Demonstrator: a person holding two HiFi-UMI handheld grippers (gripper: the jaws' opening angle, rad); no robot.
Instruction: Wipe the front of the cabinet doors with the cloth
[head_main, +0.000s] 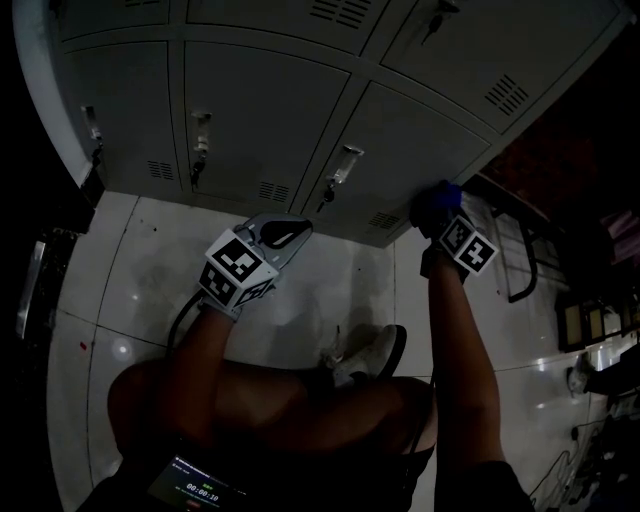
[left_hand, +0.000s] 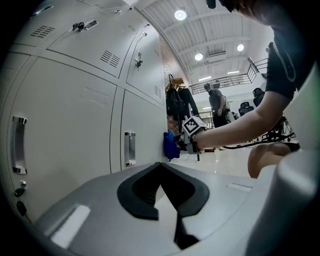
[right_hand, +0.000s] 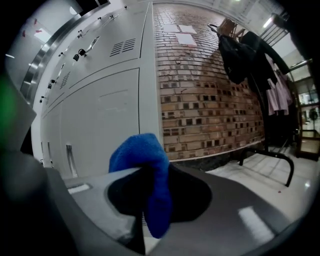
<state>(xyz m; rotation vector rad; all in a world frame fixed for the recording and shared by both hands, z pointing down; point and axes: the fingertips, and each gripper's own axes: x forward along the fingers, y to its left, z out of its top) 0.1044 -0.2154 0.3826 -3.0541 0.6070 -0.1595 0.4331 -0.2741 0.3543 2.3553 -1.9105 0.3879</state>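
Grey metal cabinet doors (head_main: 400, 150) with handles and vents fill the top of the head view. My right gripper (head_main: 440, 215) is shut on a blue cloth (head_main: 437, 203), which is pressed against the bottom right corner of the lowest right door. In the right gripper view the cloth (right_hand: 150, 170) hangs folded out of the closed jaws, with the door (right_hand: 105, 120) just beyond. The left gripper view shows the cloth (left_hand: 170, 145) touching the door face (left_hand: 65, 125). My left gripper (head_main: 285, 232) hovers over the floor in front of the cabinet, shut and holding nothing.
A brick wall (right_hand: 210, 100) adjoins the cabinet on the right, with a black coat rack (right_hand: 245, 50) hung with clothes. My shoe (head_main: 370, 355) rests on the glossy floor tiles (head_main: 130, 270). A person (left_hand: 217, 102) stands far off down the hall.
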